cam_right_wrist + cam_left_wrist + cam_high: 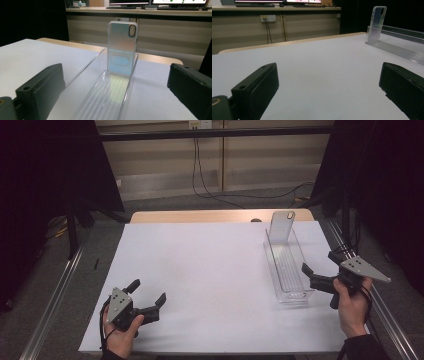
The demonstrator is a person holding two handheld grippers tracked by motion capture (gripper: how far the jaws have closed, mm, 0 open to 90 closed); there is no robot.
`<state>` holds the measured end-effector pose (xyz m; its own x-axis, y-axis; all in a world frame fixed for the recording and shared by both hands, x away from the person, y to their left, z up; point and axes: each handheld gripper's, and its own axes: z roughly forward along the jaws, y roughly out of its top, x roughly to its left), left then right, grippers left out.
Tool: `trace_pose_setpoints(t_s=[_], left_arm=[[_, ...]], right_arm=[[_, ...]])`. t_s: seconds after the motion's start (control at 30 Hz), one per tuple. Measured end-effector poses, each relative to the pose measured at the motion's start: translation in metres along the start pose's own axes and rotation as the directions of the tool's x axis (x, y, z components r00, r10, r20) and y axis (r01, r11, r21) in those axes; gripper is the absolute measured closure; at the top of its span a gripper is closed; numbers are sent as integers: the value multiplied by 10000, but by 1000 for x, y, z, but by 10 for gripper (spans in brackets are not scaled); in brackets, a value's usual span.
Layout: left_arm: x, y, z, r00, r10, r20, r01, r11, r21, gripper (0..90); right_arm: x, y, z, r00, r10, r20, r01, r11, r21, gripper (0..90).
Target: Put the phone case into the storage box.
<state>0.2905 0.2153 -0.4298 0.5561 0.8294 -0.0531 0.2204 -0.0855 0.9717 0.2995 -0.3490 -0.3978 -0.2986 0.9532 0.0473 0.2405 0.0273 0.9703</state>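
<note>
A clear plastic tray (288, 270) lies lengthwise on the right side of the white table top (200, 270). A translucent phone case (281, 226) stands upright at the tray's far end, its camera cut-out at the top. My right gripper (320, 262) is open, held in a hand just right of the tray's near end. In the right gripper view its jaws (116, 87) frame the tray (82, 72) and the case (122, 47). My left gripper (147, 291) is open and empty, low over the near left of the table. The case (377, 23) and tray (402, 47) stand far to its right.
A strip of wooden table edge (220, 216) shows beyond the white sheet. Metal rails (50, 305) run along both sides of the table. Black curtains hang left and right. Cables (215, 195) trail on the floor behind, below a wall socket.
</note>
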Motion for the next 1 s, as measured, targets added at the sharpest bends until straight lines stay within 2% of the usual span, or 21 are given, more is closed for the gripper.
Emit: trace_pose_setpoints(t_s=[0.4,0.47,0.8,1.0], left_arm=[[0,1,-3,9998,-145,-130,144,9999,-68,27],[0,1,-4,9999,-27,-119,26,10000,-27,27],[-1,0,-6,9999,-45,-158,45,10000,29,28],[-2,-2,-7,9997,37,-226,-35,9999,110,28]], right_arm=[[10,-6,-19,9999,-109,14,109,9998,-172,2],[12,-8,-21,10000,-52,0,52,9998,-175,1],[19,-17,-36,10000,63,0,-63,9999,-79,3],[24,-26,-43,10000,-90,22,90,9999,-49,4]])
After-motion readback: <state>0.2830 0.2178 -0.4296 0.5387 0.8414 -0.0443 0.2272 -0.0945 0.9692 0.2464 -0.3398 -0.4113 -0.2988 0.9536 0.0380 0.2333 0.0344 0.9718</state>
